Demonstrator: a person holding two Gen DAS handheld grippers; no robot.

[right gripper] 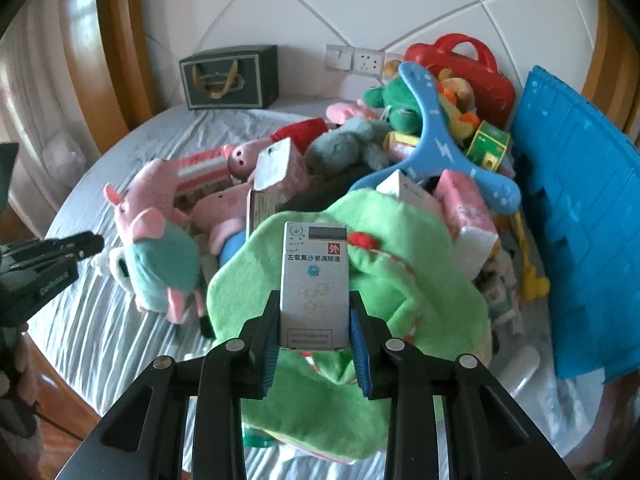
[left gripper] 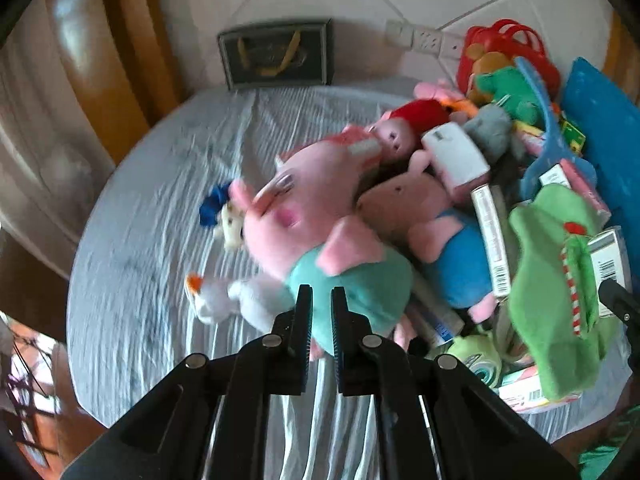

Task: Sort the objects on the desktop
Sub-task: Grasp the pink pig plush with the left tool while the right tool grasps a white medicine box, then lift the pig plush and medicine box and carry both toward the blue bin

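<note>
The right wrist view is filled by a heap of toys on a round bed covered with a wrinkled pale grey sheet (right gripper: 100, 320): a large pink plush pig in a teal dress (right gripper: 156, 248), a smaller pink plush pig in blue (right gripper: 224, 220), a blue plastic boomerang (right gripper: 436, 148), a red plastic carry case (right gripper: 468, 68) and a blue foam mat (right gripper: 580, 220) leaned at the right. A dark green gift bag with gold handles (right gripper: 230, 76) is stood by the headboard. A crumpled green plush cloth (right gripper: 400, 280) is spread directly beneath the right gripper (right gripper: 314, 320), whose blue-padded jaws are clamped on a small upright grey-white cardboard medicine box (right gripper: 314, 276) printed with Chinese text and a red square. The left gripper (left gripper: 321, 300) is held over the teal-dressed pig with its jaws drawn together on nothing.
</note>
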